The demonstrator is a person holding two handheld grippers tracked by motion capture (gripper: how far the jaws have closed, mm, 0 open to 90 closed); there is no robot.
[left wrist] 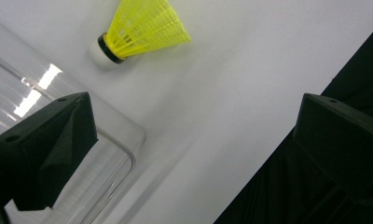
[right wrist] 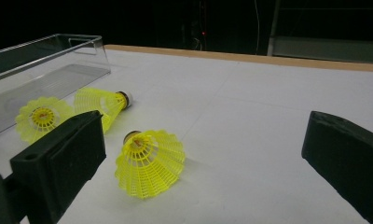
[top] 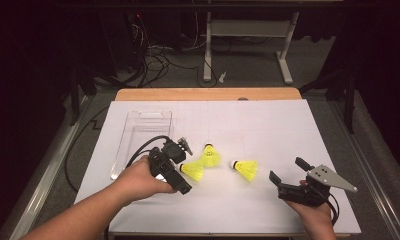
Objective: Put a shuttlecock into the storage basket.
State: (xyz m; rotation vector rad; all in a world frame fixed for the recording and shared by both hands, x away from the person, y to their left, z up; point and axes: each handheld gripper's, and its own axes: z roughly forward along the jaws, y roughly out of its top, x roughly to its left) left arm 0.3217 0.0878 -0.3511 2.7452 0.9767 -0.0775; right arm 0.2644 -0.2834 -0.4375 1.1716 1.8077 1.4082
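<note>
No writing is readable on the three yellow shuttlecocks. The left gripper, jaws apart, sits at nine o'clock of them; the right gripper, jaws apart, at four.

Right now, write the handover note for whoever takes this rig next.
Left gripper: open, holding nothing, beside the clear tray, close to the left shuttlecock.
Right gripper: open, holding nothing, near the table's right front.
Three yellow shuttlecocks lie on the white table: the left one, the middle shuttlecock and the right shuttlecock.
Done: nothing in the tray yet.
Left, probably: move all three into the tray, nearest first.
</note>
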